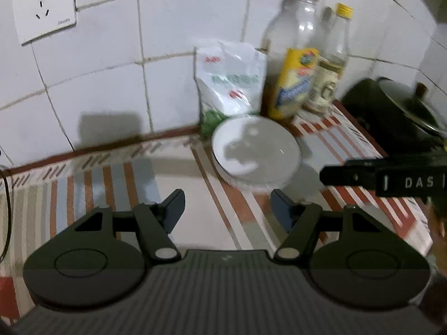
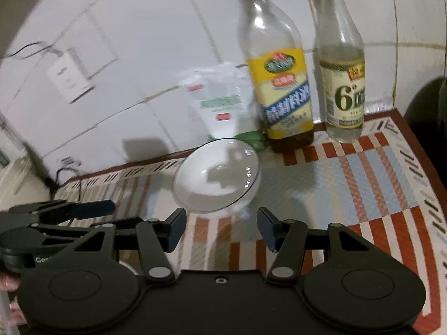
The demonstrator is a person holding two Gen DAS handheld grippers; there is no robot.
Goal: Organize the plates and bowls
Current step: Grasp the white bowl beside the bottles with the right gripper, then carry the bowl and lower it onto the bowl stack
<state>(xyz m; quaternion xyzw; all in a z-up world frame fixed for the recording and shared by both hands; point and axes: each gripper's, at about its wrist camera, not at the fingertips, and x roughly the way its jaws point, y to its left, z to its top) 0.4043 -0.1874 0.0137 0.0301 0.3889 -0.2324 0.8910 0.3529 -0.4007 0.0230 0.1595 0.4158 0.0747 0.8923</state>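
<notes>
A white bowl [image 1: 255,150] stands on the striped tablecloth near the tiled wall, in front of a white bag. It also shows in the right wrist view [image 2: 218,176]. My left gripper [image 1: 227,209] is open and empty, a little short of the bowl and to its left. My right gripper [image 2: 222,227] is open and empty, just in front of the bowl's near edge. The right gripper's fingers [image 1: 349,174] reach in from the right in the left wrist view. The left gripper [image 2: 92,208] shows at the left in the right wrist view.
A white bag [image 1: 232,81], a yellow-labelled bottle [image 2: 282,83] and a clear bottle [image 2: 342,78] stand against the wall behind the bowl. A dark pot with a glass lid [image 1: 399,109] sits at the right. A wall socket [image 1: 42,8] and a cable are at the left.
</notes>
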